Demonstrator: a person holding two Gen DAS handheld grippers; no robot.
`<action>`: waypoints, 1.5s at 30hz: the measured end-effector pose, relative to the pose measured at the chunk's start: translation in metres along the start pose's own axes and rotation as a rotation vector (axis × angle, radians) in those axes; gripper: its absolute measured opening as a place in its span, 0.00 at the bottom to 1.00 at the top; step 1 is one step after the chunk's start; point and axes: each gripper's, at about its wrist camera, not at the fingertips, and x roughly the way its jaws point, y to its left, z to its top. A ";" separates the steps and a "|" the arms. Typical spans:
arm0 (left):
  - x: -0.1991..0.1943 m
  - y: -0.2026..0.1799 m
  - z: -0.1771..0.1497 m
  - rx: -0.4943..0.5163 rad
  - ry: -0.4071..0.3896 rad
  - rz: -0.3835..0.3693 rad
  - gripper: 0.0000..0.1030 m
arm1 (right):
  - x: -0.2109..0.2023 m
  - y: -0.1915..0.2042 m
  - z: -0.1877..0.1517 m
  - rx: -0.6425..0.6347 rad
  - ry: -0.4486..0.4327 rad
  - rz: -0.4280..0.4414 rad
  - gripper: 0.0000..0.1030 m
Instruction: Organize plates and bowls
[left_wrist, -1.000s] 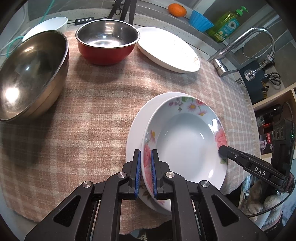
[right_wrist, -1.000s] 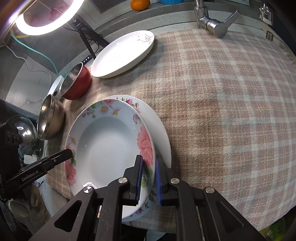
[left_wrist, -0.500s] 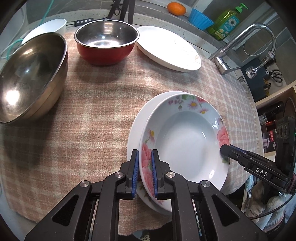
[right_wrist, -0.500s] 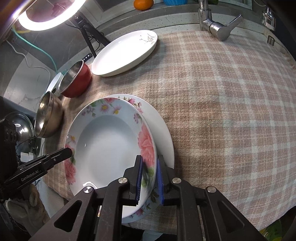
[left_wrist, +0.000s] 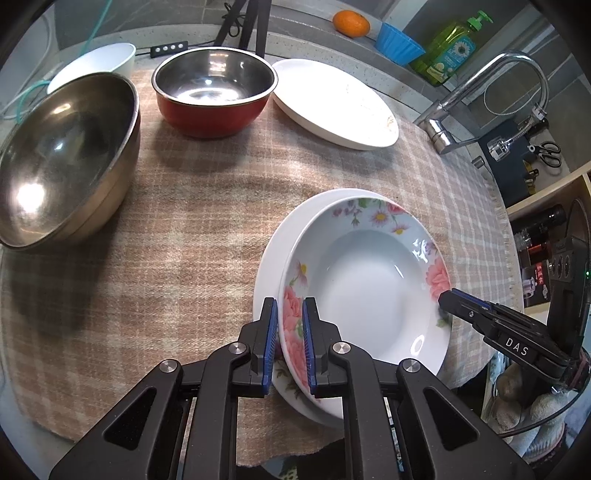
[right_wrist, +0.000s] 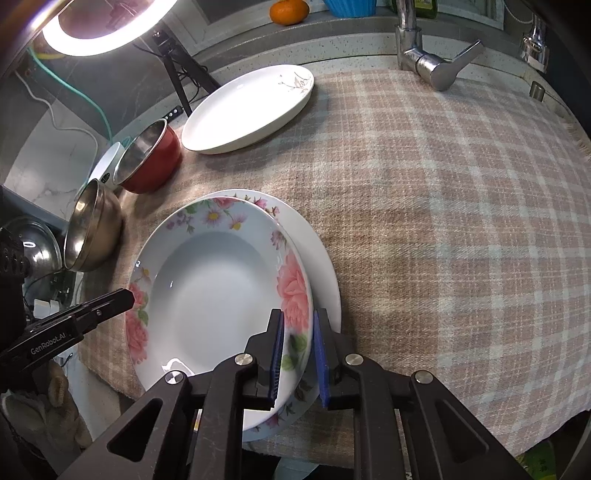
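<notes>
The floral plate has changed very little in the last second. It has only settled a bit more squarely on the mostly white plate under it, in the lower middle of both views. I judge that this stacking step is nearly done and letting go comes next.

It is a deep plate with a pale, glossy, empty well and pink roses around the broad rim. It sits slightly off centre, so the lower plate shows as a crescent.

My left gripper pinches the near rim between its blue pads. My right gripper is closed on the opposite rim, with slightly more room between the pads than before.

On the checked cloth, the red bowl, the large steel bowl and the oval white plate wait in the upper part of the left view.
</notes>
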 end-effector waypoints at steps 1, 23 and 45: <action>-0.001 0.000 0.000 -0.002 -0.003 -0.002 0.10 | -0.001 0.000 0.000 0.000 -0.001 0.000 0.15; -0.009 -0.013 0.005 -0.054 -0.035 -0.022 0.13 | -0.012 -0.013 0.013 -0.032 -0.024 0.045 0.16; -0.005 -0.034 0.037 -0.210 -0.134 -0.030 0.14 | -0.020 -0.037 0.098 -0.185 -0.081 0.080 0.20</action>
